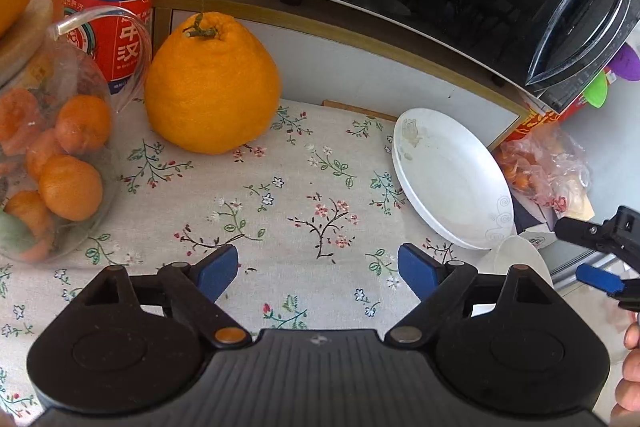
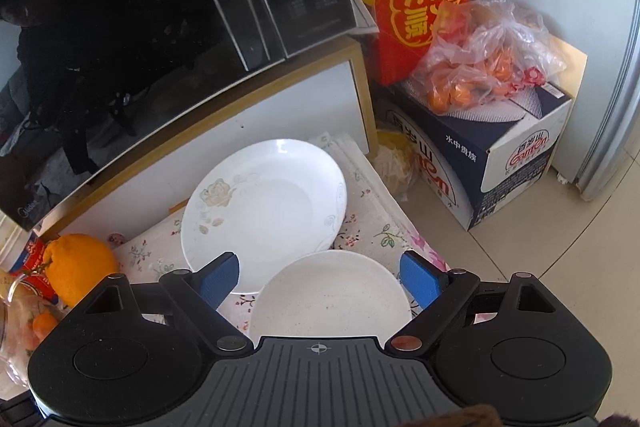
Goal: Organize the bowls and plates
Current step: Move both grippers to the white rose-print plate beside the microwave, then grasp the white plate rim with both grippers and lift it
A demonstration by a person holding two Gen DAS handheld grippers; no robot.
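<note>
Beyond both sets of jaws sits the glossy black microwave (image 2: 132, 27), curved by the lens. Under them spreads the floral cloth (image 1: 280, 195), matte and printed with sprigs. A pebbled orange pomelo (image 1: 212, 87) stands ahead-left of the left gripper (image 1: 318, 273) — jaws apart, empty. The round white plate (image 2: 264, 211), smooth with a faint rose, lies ahead of the right gripper (image 2: 320, 275), also wide apart; the speckled cream bowl (image 2: 332, 295) sits between its pads — untouched.

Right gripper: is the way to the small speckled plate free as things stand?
Probably yes. The right gripper is open with the small speckled plate just ahead between its fingers; nothing lies on it, though the large plate crowds its far rim.
</note>
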